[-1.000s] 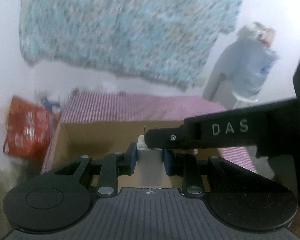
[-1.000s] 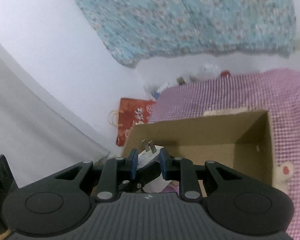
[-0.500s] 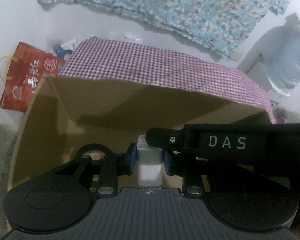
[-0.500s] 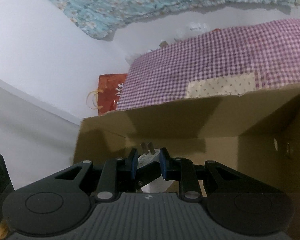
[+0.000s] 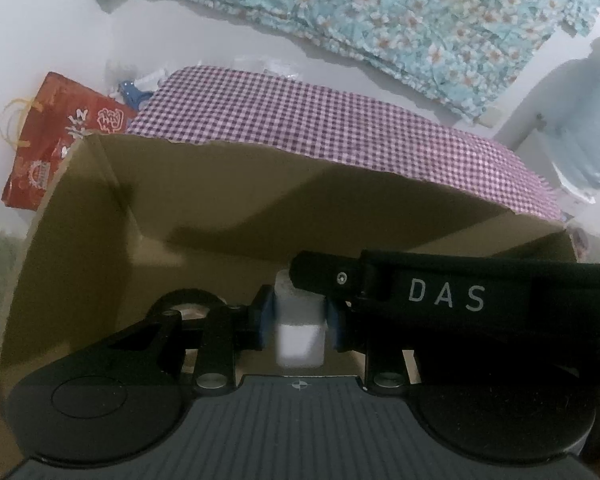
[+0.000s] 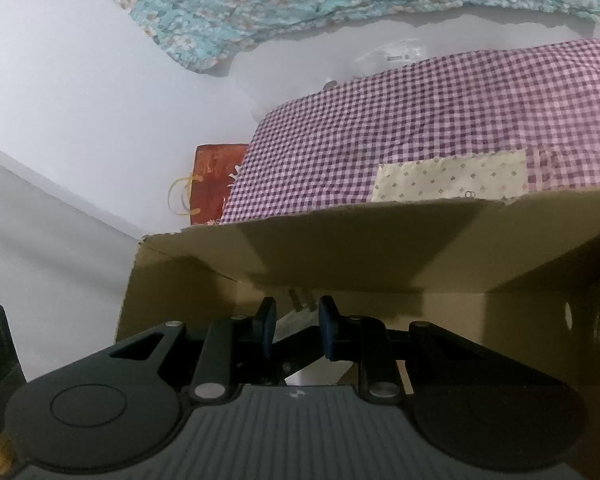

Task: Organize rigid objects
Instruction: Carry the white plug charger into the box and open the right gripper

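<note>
Now both my grippers have sunk inside the cardboard box (image 5: 228, 200), the left gripper (image 5: 299, 316) easing its narrow jaws around the white charger (image 5: 299, 338) at six o'clock, the right gripper (image 6: 297, 322) pinching its pronged end, so release seems near.

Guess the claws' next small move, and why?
Probably release: the charger is low inside the box, gripped by the right claw and the left claw, whose jaws have just been opening with it between them.

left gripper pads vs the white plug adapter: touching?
Cannot tell. In the left wrist view the white plug adapter sits between the left gripper's blue pads, jaws just opening slightly; blur hides any gap.
</note>
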A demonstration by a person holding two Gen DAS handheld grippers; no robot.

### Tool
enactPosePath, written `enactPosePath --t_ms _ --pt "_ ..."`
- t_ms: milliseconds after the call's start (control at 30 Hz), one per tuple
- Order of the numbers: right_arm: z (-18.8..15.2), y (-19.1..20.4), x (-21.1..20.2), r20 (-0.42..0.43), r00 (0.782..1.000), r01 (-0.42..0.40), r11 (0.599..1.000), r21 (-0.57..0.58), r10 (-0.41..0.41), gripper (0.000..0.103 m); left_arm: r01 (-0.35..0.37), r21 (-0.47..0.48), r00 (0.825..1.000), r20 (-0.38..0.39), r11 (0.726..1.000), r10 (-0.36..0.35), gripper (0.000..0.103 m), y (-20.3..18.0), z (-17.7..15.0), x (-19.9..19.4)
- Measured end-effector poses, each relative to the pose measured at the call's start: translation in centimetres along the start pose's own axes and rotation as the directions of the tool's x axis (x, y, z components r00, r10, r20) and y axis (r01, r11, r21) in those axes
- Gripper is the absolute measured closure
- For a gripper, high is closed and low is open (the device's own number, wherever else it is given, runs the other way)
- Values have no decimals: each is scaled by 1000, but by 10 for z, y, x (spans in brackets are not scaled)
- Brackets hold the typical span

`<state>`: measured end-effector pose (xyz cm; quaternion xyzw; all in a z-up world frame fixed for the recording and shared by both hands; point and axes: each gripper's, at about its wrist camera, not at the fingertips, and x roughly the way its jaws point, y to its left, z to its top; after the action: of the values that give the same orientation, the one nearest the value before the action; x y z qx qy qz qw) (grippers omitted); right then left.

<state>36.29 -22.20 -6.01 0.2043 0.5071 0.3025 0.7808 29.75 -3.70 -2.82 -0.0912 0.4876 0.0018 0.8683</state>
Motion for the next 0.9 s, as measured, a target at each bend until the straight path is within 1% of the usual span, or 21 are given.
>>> enactPosePath --t_ms 100,200,267,400,467,600,633,767,833,900 --pt "1 1 -5 7 1000 -8 1000 -2 8 77 4 -7 1000 1 1000 -4 71 -1 1 -4" --pt "1 2 -14 23 1000 -21 1000 -7 21 76 8 3 1000 20 1000 -8 61 -5 1 -12" --pt "2 1 -19 31 999 -23 1000 -1 23 76 4 11 999 35 1000 -4 52 -8 1 -19" --pt "2 2 -33 52 998 -36 999 22 35 77 10 32 998 65 999 -12 45 -14 1 -36" --pt "0 2 -45 65 997 -47 998 40 45 77 12 51 997 80 999 -16 38 -19 0 -49" --pt "-6 4 -78 106 991 -91 993 74 83 76 32 66 992 116 997 -40 30 -26 -5 -80" --pt "-9 5 -88 120 989 -100 992 74 90 77 36 66 991 124 997 -44 26 -26 -6 -87" --pt "-14 11 -115 150 986 -82 995 61 73 77 68 66 984 159 995 -78 19 -24 -17 -117" --pt "-17 15 -126 153 986 -68 997 47 60 77 82 67 979 181 994 -92 14 -20 -24 -131" --pt "-20 20 -133 152 987 -63 997 34 57 77 95 72 973 203 993 -108 12 -14 -32 -146"
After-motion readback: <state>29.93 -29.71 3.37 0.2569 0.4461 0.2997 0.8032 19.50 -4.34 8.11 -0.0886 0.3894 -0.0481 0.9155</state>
